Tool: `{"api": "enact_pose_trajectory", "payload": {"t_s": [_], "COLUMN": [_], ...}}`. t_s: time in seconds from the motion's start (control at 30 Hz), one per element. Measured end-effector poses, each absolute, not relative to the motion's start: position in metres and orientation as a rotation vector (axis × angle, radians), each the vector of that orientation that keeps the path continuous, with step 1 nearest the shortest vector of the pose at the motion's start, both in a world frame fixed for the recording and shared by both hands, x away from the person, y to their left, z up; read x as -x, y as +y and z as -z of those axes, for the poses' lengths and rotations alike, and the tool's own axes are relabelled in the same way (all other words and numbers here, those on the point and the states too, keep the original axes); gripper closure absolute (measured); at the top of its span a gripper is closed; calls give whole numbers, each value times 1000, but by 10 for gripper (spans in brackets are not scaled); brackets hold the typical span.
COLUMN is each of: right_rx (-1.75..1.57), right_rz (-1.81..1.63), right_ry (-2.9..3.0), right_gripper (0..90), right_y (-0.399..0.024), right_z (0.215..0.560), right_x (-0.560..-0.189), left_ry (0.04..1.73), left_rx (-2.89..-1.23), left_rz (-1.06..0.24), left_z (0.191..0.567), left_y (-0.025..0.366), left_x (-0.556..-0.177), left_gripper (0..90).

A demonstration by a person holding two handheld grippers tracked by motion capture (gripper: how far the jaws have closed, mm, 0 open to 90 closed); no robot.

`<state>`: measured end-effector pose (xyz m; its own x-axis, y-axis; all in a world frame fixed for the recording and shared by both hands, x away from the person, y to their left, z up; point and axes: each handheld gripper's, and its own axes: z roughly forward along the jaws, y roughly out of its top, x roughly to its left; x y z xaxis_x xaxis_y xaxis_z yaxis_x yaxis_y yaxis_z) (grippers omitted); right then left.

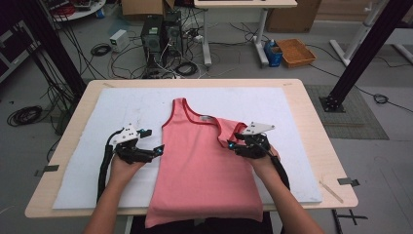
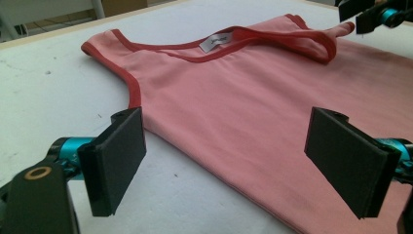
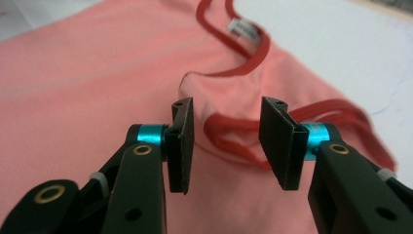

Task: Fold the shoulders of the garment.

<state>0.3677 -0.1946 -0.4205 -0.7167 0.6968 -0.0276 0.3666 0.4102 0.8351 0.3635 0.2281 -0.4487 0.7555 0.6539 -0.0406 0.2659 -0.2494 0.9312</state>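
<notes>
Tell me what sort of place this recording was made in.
Most likely a lab or workshop set up for recording, not a home. Computer towers stand on the floor amid loose cables, black frame struts flank the table, and a cardboard box sits behind.

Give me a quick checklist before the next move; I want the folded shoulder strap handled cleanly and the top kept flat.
1. Right gripper open: ok, its pads stand apart with nothing pinched.
2. Folded shoulder strap lined up: ok, it lies on the fabric just beyond the gap between the jaws.
3. Left gripper open: ok, jaws wide, astride the side edge of the pink tank top.
4. Other strap flat: ok, laid out toward the far side.
5. Top fully on the white mat: not ok, the hem hangs over the near table edge.
6. Neck label facing up: ok.
</notes>
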Motion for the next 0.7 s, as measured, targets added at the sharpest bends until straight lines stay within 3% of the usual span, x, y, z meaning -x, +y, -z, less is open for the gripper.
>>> {"api": "enact_pose_trajectory", "payload": {"t_s": [0.23, 0.33, 0.47, 0.7], "right_rx": [-842, -867, -840, -782], "right_rz": [-1228, -1215, -1207, -1219], "right_ry": [2363, 2436, 2476, 2459], "right_gripper": [589, 635, 837, 870], "right_y": [-181, -177, -180, -188], "right_z": [411, 419, 430, 425], "right_x": [-387, -392, -386, -371], "left_ry": [729, 727, 742, 740], "left_rx": [-1822, -1833, -1844, -1838], "left_rz": [-422, -422, -411, -423], "left_z": [449, 449, 449, 449], "left_y": [229, 229, 228, 228], "left_x": [-365, -365, -367, -365], "left_gripper": [153, 154, 155, 155]}}
